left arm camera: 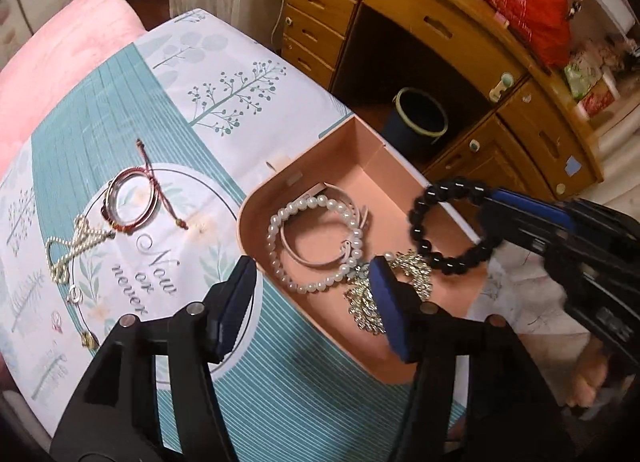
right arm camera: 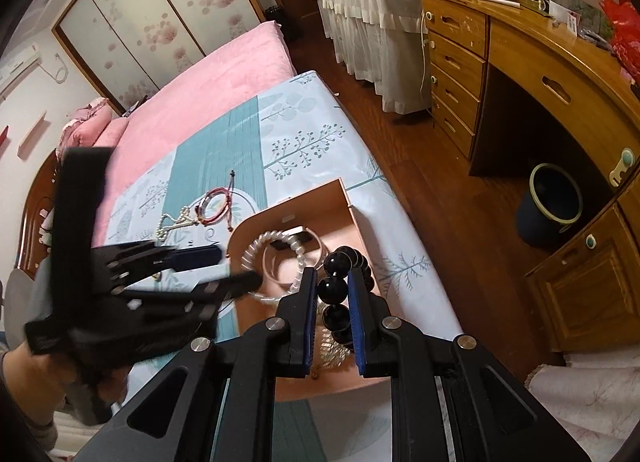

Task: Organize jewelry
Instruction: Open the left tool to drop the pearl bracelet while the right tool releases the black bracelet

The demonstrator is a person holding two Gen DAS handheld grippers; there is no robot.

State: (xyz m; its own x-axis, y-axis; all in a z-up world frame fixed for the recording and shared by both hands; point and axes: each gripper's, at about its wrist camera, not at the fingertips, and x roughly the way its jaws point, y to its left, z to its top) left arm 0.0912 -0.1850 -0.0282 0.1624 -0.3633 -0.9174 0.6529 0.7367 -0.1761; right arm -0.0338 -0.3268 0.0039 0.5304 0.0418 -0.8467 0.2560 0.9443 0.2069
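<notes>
Over the pink box [left arm camera: 360,165] at frame centre, the right gripper [right arm camera: 330,302] is clamping a black bead bracelet [left arm camera: 452,227]; the left gripper [left arm camera: 312,294] is hanging half open, empty, above the pearl bracelet [left arm camera: 316,238].

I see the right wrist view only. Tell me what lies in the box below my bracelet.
Observer: Beside the black bead bracelet, a sparkly leaf-shaped piece lies on the floor of the pink box.
Operator: Report the left gripper.
Observer: The left gripper has its fingers apart with nothing between them, above the pearl bracelet.
Operator: Name what its body hides on the cloth.
Observer: A small silver ring lies just below the pearl chain.
</notes>
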